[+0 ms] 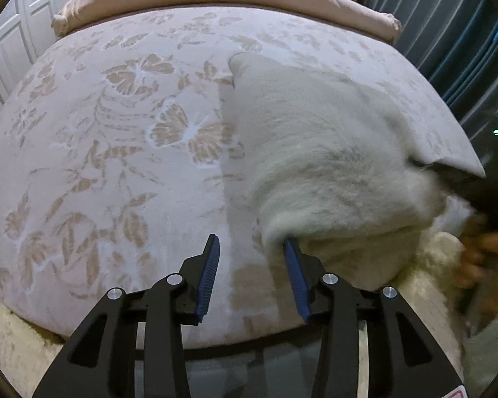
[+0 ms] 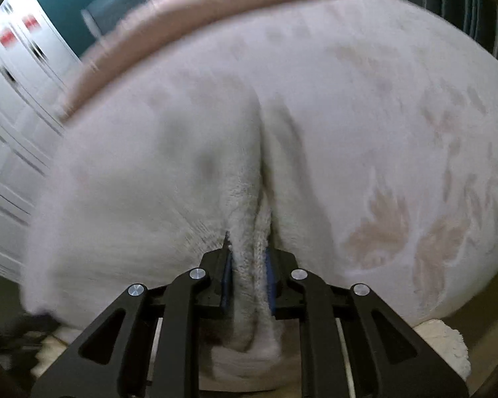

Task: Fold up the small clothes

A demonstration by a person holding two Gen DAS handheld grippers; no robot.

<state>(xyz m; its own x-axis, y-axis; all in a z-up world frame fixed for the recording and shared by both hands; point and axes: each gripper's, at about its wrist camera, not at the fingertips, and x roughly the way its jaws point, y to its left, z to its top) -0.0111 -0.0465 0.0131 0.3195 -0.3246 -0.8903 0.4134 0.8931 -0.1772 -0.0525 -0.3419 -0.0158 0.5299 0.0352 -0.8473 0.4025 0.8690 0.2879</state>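
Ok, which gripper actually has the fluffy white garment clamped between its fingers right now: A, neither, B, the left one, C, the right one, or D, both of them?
C: the right gripper is closed on a bunched fold of the white garment, while the left gripper stands open, the cloth only draping over one fingertip.

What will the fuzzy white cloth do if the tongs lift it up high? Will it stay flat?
Probably not. The fuzzy white cloth already sags and creases where the right tongs pinch it, so it looks floppy. Its fluffy pile suggests it is light and grippy, not slippery. The left tongs are open beside its edge, so that side would likely droop.
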